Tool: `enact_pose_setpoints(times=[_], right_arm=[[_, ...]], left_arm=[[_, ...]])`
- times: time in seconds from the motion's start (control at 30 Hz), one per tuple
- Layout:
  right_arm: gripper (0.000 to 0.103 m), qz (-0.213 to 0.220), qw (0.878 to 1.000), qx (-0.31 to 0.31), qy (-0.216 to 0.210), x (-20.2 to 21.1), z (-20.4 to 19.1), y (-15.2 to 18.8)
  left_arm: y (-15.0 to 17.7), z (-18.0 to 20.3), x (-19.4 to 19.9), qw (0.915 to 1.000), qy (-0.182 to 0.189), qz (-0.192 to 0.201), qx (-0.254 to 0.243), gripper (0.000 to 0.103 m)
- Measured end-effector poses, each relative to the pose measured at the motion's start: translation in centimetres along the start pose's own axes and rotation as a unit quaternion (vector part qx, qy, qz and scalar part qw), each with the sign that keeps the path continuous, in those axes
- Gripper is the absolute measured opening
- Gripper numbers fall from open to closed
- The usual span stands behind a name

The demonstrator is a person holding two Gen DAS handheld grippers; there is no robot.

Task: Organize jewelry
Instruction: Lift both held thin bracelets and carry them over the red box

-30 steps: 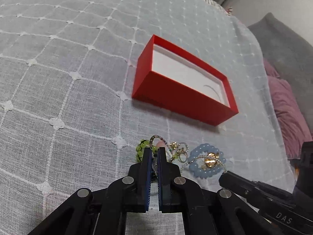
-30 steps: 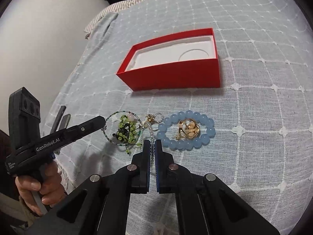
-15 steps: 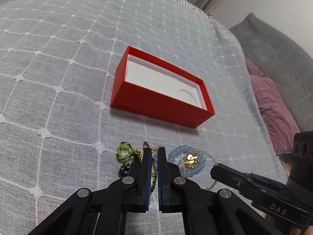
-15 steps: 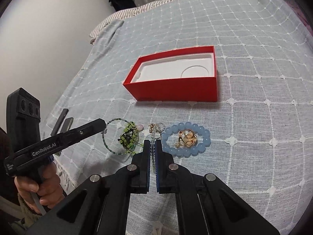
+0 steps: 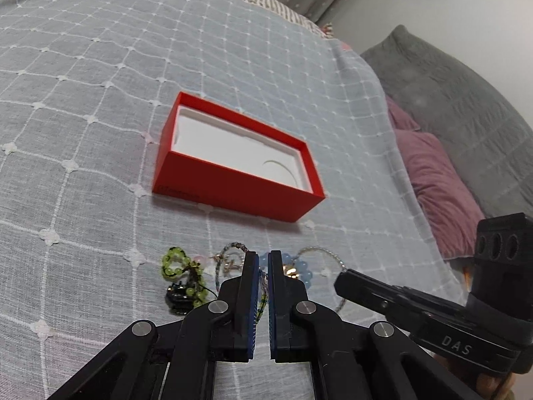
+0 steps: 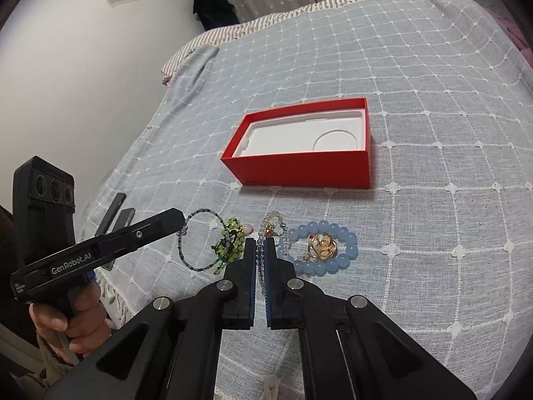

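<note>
An open red box (image 5: 238, 161) with a white insert lies on the grey bedspread; it also shows in the right wrist view (image 6: 304, 145). In front of it lies a row of jewelry: a green bead bracelet (image 5: 180, 268) (image 6: 230, 246), a thin bead bracelet (image 6: 198, 238), a pale bead piece with a clasp (image 6: 273, 225), and a blue bead bracelet (image 6: 319, 248) around a gold ring (image 6: 321, 246). My left gripper (image 5: 262, 256) is shut and empty, hovering just short of the jewelry. My right gripper (image 6: 260, 243) is shut and empty, also just short of it.
The bedspread (image 6: 416, 100) covers a bed whose left edge drops off beside a white wall (image 6: 83, 66). Two dark flat objects (image 6: 116, 213) lie near that edge. A purple pillow (image 5: 436, 180) and a grey blanket (image 5: 466, 100) lie to the right.
Both grippers have drawn back and up from the jewelry, so the box and jewelry look smaller and farther. Both stay shut. The jewelry has not moved.
</note>
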State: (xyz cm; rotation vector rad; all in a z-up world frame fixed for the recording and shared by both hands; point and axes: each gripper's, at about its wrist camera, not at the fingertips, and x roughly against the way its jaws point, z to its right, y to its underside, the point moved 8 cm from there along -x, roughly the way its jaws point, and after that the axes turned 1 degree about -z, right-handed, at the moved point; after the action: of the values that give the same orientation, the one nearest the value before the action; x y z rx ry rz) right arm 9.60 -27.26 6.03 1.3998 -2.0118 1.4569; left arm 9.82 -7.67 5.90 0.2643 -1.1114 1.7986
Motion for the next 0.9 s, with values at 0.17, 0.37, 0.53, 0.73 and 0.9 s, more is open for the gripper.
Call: enact_pose_setpoints(times=[0.17,0.37,0.53,0.73,0.9], right_arm=[[0.004,0.008,1.0,-0.004,0.0,0.4,0.3,-0.6],[0.004,0.023,1.0,0.001,0.002,1.1,0.1,-2.0],[0.004,0.032,0.999,-0.003,0.003,1.6,0.3,-3.0],[0.004,0.048,0.999,-0.01,0.014,2.0,1.2,-5.1],[0.004,0.065,0.997,-0.017,0.025,2.5,2.4,-7.6]], left_arm=[[-0.4,0.5,0.4,0.9999,0.01,0.005,-0.004,0.0],[-1.7,1.0,0.4,0.9999,0.003,0.012,-0.009,0.0],[-3.4,1.9,0.7,0.9996,-0.004,0.022,-0.02,0.0],[-5.7,3.2,0.1,0.9992,-0.001,0.03,-0.026,0.0],[-7.9,3.6,-1.5,0.9992,-0.009,0.029,-0.024,0.0]])
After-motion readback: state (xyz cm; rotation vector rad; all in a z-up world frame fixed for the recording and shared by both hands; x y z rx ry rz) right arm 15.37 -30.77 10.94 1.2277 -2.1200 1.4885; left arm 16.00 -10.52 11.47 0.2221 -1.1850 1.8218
